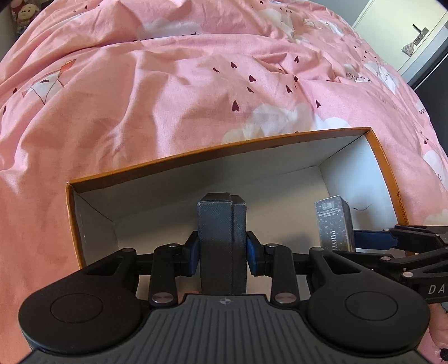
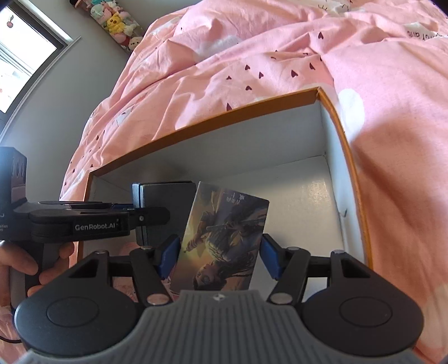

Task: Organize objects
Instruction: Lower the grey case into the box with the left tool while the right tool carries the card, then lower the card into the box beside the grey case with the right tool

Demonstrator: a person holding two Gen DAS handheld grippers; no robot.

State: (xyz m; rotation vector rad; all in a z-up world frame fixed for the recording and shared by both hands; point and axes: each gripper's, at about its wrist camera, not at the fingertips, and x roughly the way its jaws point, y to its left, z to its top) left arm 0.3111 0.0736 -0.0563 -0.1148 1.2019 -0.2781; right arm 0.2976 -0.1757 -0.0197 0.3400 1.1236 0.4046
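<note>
An open cardboard box [image 1: 218, 154] with an orange rim and white inside lies on the bed. My left gripper [image 1: 223, 252] is shut on a dark grey textured case [image 1: 221, 224], held upright over the box's inside. My right gripper [image 2: 219, 256] is shut on a card pack [image 2: 224, 240] printed with a painted figure, also over the box [image 2: 212, 119]. In the left wrist view the pack [image 1: 334, 224] shows its silvery side, with the right gripper's fingers [image 1: 372, 238] beside it. In the right wrist view the grey case [image 2: 168, 201] stands just left of the pack. A hand [image 2: 28, 266] grips the left tool.
A rumpled pink duvet [image 1: 168, 84] with hearts and clouds surrounds the box on all sides. Plush toys [image 2: 117, 19] line a shelf by the grey wall, near a window [image 2: 22, 56]. A door with a handle [image 1: 420, 30] is at the far right.
</note>
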